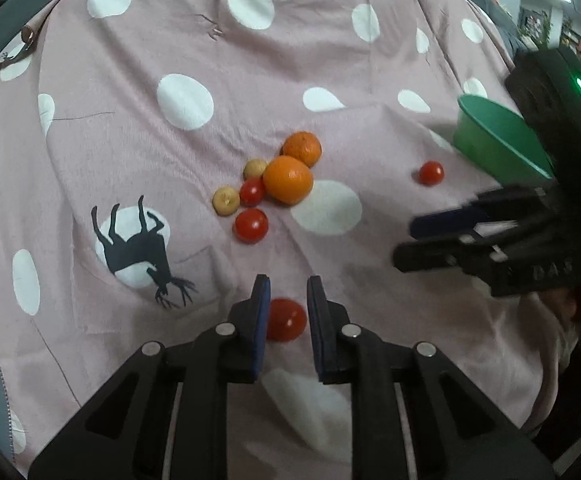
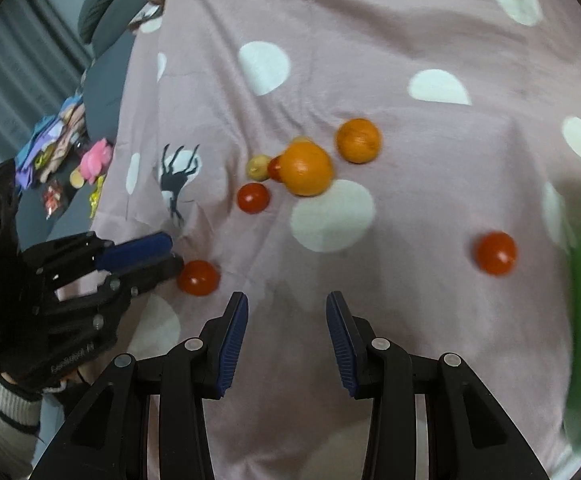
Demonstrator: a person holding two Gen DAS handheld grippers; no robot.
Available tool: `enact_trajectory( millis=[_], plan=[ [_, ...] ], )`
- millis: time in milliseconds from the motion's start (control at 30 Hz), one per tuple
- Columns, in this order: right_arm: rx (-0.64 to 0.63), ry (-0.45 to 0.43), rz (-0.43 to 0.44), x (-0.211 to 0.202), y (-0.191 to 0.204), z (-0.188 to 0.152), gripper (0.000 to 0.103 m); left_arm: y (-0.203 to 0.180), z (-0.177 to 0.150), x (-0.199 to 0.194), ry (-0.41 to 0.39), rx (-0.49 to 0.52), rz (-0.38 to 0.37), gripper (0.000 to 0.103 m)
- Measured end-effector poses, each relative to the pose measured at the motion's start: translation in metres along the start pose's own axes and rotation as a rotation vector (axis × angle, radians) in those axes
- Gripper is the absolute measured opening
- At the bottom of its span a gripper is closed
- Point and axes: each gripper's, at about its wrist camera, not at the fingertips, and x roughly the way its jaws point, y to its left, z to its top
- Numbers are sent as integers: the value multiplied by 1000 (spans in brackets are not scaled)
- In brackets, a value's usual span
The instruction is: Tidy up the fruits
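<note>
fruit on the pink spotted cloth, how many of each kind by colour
red tomatoes: 4
oranges: 2
small tan fruits: 2
total: 8

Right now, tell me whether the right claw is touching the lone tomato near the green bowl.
Apart. The right wrist view shows bare pink cloth between the right claw and the lone tomato, which lies off to its right.
</note>
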Motion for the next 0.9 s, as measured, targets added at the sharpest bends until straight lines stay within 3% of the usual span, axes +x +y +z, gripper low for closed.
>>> enact_trajectory(
  millis=[67, 133, 200, 467, 700, 767, 900],
  plan=[
    [-41, 20, 16, 7, 7, 10, 41, 3, -5, -3, 3, -10, -14, 19],
    [-68, 28, 21, 15, 11, 23, 41, 5, -7, -2, 10, -30, -56, 27],
    [-77, 53, 41, 27, 13, 35, 41, 2, -9, 0, 10, -20, -44, 31],
    [-123, 115, 30, 78, 28, 70, 41, 4, -9, 7, 20, -8, -32, 32],
    [-205, 131, -9, 101, 42, 79, 41, 7, -7, 12, 42, 25, -47, 32],
    [-239, 129, -30, 102, 45, 78, 31, 7, -5, 14, 52, 42, -41, 32],
    [-220, 129, -29, 90, 37, 72, 31, 4, 1, 20, 79, 116, -35, 32]
  ],
)
